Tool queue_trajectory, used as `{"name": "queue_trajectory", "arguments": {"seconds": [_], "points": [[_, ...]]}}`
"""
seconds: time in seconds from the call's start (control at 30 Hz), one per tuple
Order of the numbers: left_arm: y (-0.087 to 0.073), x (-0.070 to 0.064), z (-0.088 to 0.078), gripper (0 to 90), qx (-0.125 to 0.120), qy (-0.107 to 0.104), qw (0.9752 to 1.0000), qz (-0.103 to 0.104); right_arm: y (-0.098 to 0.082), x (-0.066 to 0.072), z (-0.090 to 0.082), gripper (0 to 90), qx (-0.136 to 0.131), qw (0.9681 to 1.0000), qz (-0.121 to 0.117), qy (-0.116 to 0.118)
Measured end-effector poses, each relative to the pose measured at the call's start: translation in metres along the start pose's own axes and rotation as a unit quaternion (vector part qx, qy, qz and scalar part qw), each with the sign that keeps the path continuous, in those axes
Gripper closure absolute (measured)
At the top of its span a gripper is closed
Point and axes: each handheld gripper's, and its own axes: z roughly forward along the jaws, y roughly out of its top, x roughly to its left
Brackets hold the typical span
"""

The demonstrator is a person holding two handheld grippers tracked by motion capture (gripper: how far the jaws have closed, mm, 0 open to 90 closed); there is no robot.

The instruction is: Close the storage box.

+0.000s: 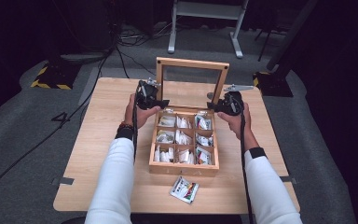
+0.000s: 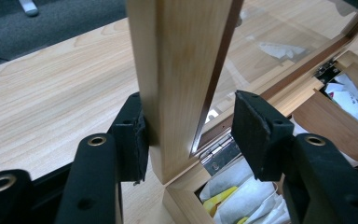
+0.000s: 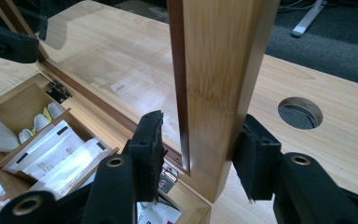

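A wooden tea box (image 1: 184,169) with several compartments of tea bags (image 1: 204,139) stands open on the table, its glass lid (image 1: 192,63) upright. My left gripper (image 1: 162,102) straddles the lid's left frame post (image 2: 177,70) just above the hinge (image 2: 219,154). One pad (image 2: 133,140) lies against the wood, while the other stands off it on the glass side. My right gripper (image 1: 213,108) straddles the right frame post (image 3: 219,70) low down. Its outer pad (image 3: 254,158) is at the wood and the inner pad is apart. Both grippers (image 2: 189,135) (image 3: 198,140) are open around the posts.
A loose colourful tea packet (image 1: 184,189) lies on the wooden table (image 1: 107,121) in front of the box. A round cable hole (image 3: 300,112) sits in the tabletop behind the lid's right side. Cables and a desk frame (image 1: 205,18) are on the floor beyond.
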Motion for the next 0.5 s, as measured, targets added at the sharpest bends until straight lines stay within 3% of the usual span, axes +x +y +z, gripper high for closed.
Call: {"name": "queue_trajectory", "arguments": {"seconds": [0.5], "points": [[0.002, -0.003, -0.019, 53.3, -0.016, -0.003, 0.9998, 0.015, 0.005, 0.005, -0.015, 56.7, -0.015, 0.9998, -0.015, 0.003]]}}
